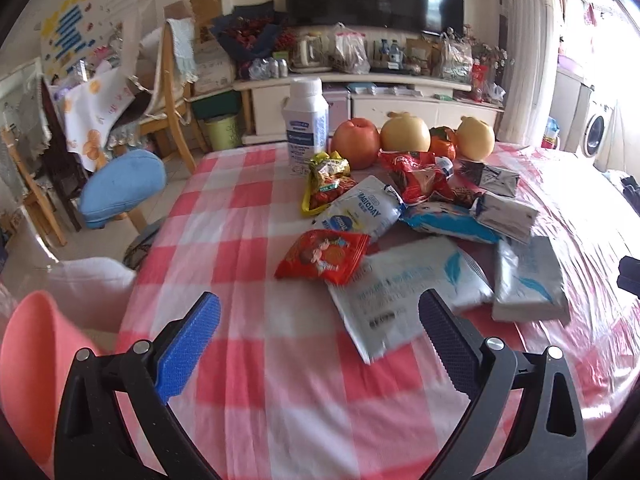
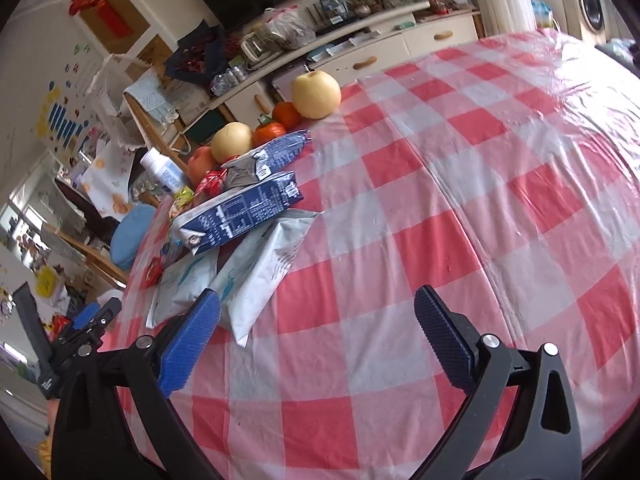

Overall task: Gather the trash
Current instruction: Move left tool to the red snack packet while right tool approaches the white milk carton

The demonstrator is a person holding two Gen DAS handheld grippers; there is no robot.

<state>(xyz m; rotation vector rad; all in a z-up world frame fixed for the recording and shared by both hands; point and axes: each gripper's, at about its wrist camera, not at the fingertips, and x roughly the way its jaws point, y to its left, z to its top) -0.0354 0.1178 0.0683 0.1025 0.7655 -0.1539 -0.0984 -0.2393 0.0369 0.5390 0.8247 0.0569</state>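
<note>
Hovering over checked tablecloth (image 2: 400, 240): left gripper (image 1: 320, 344) jaws wide, empty; right gripper (image 2: 316, 340) likewise; wrappers (image 1: 360, 216) beyond.

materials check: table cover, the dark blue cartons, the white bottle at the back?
Table cover: red-and-white checked cloth, apparently under a clear plastic film; glossy glare and fine wrinkles suggest it.
Dark blue cartons: likely coated paperboard, crushed flat; sharp creases, folded silvery end, printed panel.
White bottle: probably matte opaque plastic; moulded shoulders, white cap, printed blue label.

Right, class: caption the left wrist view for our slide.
Open left hand-held gripper above checked tablecloth, facing snack wrappers and fruit.
</note>
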